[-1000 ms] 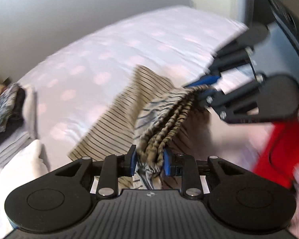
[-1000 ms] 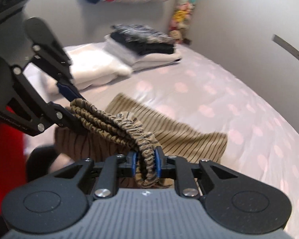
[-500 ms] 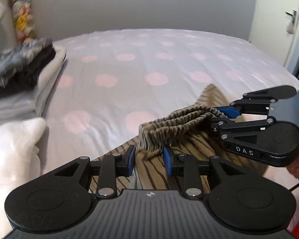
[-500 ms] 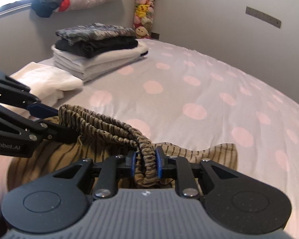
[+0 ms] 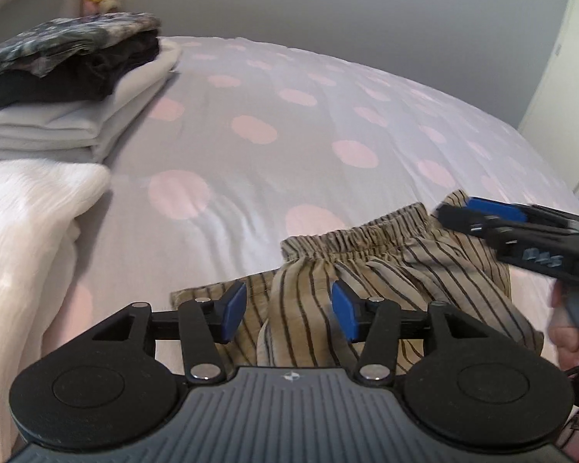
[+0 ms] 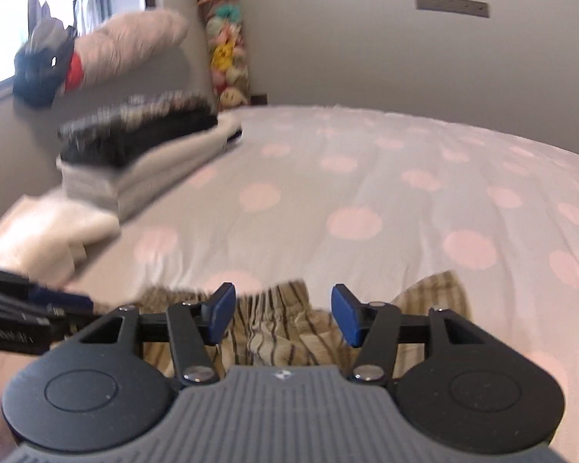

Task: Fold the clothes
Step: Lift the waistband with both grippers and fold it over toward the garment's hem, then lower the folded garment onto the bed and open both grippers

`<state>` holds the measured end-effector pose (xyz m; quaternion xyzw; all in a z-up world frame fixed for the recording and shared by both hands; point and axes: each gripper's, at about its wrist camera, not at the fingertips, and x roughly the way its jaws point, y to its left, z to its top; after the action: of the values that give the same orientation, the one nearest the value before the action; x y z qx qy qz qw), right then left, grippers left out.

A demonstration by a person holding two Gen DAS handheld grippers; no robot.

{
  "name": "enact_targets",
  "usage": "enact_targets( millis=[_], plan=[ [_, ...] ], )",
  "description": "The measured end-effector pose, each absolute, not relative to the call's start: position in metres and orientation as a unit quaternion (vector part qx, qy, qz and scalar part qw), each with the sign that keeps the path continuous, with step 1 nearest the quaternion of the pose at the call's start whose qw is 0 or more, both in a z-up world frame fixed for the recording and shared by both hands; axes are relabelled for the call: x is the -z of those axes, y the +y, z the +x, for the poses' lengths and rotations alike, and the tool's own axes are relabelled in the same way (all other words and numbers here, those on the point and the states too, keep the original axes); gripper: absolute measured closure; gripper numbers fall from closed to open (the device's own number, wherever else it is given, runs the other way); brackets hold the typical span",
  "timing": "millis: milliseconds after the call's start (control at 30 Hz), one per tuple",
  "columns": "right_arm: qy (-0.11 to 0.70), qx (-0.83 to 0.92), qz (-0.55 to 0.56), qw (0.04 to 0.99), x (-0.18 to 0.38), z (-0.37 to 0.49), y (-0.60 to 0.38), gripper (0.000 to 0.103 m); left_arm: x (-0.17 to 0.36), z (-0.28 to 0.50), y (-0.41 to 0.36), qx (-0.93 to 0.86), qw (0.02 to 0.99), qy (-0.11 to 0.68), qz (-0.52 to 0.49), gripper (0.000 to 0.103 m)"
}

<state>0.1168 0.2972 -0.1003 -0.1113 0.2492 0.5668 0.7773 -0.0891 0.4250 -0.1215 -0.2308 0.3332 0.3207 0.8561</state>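
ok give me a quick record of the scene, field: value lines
surface: bed with white, pink-dotted cover
garment: tan black-striped elastic-waist shorts, lying on the cover
left gripper: open, fingers over the shorts
right gripper: open, above the waistband
stack: folded dark and white clothes, far left
nearer: folded white textured cloth

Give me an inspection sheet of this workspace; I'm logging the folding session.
Surface: bed with pink-dotted cover.
Job's things: striped shorts lying crumpled on the cover, released.
Clutter: stack of folded clothes; white fluffy fabric.
Grippers: left hand-held gripper open above the shorts; right hand-held gripper open.
Cables: dark cord, partly seen.
Surroundings: grey wall, plush toys, window.
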Motion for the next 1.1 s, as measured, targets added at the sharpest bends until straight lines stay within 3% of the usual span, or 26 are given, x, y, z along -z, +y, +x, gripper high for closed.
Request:
enact_targets(
  millis=[433, 733, 767, 800, 867, 967, 1000, 1100],
  plan=[
    [0.358, -0.51, -0.037, 0.782, 0.109, 0.133, 0.174, 0.044, 0.11, -0.137, 0.391, -0.264, 0.81, 0.37, -0.371, 0.039],
    [0.41, -0.517, -0.059, 0.749, 0.129, 0.126, 0.162, 0.045, 0.13, -0.112, 0.347, -0.251, 0.779, 0.505, -0.274, 0.041],
    [0.418, -0.513, -0.06, 0.747, 0.132, 0.127, 0.163, 0.046, 0.134, -0.108, 0.346, -0.255, 0.775, 0.514, -0.265, 0.044],
    [0.426, -0.511, -0.061, 0.744, 0.136, 0.128, 0.163, 0.049, 0.137, -0.104, 0.345, -0.258, 0.771, 0.523, -0.256, 0.053],
    [0.433, -0.509, -0.056, 0.742, 0.139, 0.129, 0.163, 0.074, 0.143, -0.099, 0.345, -0.265, 0.764, 0.535, -0.247, 0.064],
    [0.435, -0.508, -0.048, 0.742, 0.14, 0.13, 0.161, 0.095, 0.147, -0.099, 0.349, -0.273, 0.759, 0.534, -0.253, 0.079],
    [0.429, -0.509, -0.046, 0.745, 0.138, 0.129, 0.16, 0.097, 0.147, -0.101, 0.35, -0.276, 0.761, 0.53, -0.255, 0.088],
    [0.409, -0.51, -0.036, 0.755, 0.131, 0.127, 0.156, 0.101, 0.142, -0.104, 0.35, -0.284, 0.77, 0.512, -0.254, 0.097]
  ],
)
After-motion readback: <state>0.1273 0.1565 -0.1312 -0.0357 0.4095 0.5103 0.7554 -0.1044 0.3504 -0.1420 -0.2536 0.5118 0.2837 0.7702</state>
